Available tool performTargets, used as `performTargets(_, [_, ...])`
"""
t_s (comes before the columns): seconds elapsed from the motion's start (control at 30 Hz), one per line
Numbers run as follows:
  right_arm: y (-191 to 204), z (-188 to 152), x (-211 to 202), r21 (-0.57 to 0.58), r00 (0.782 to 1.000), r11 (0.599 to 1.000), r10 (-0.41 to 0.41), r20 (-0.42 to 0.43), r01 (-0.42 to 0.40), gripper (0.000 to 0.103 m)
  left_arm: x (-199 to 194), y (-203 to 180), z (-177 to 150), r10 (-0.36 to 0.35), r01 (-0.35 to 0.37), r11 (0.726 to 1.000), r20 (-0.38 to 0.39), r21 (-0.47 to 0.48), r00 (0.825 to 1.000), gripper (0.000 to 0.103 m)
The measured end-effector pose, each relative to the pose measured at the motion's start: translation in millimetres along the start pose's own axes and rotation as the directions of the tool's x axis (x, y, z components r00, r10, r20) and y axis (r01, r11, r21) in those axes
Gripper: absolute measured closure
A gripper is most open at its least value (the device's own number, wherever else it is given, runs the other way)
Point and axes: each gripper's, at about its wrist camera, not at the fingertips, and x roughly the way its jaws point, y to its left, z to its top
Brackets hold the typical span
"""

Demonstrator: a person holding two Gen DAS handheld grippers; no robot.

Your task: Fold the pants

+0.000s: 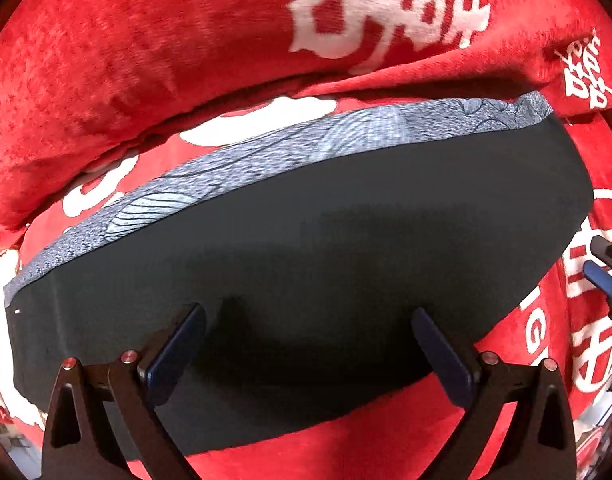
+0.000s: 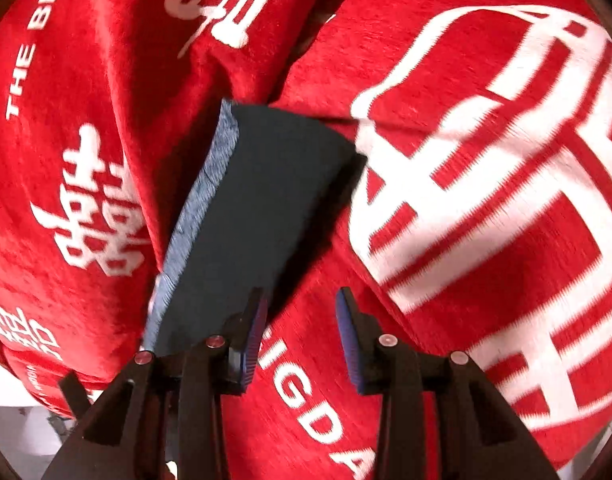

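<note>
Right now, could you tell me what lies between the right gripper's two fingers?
Only bare red blanket, seen in the right wrist view; the pants lie just left of the right gripper.

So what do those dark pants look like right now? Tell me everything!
The pants are folded into a flat, smooth, dark block lying on a red blanket with white signs. Along one long edge runs a blue-grey band with a fine leaf-like pattern. The cloth looks thin and stretchy. Neither gripper holds them: the left gripper hangs open above, the right gripper stands open beside one end.
</note>
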Motion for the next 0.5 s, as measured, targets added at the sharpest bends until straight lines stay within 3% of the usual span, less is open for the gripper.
performTargets(0.23, [-12.5, 4.7, 18.5, 0.003, 0.987, 0.994, 0.109, -0.121, -0.109, 0.063, 0.2, -29.6, 16.6, 0.023, -0.024, 0.999, -0.008, -0.037, 1.0, 0.0])
performTargets(0.5, [-21.1, 19.5, 35.6, 0.011, 0.962, 0.98, 0.195, -0.188, -0.197, 0.063, 19.9, -58.3, 27.2, 0.02, -0.024, 0.996, -0.044, -0.089, 0.999, 0.0])
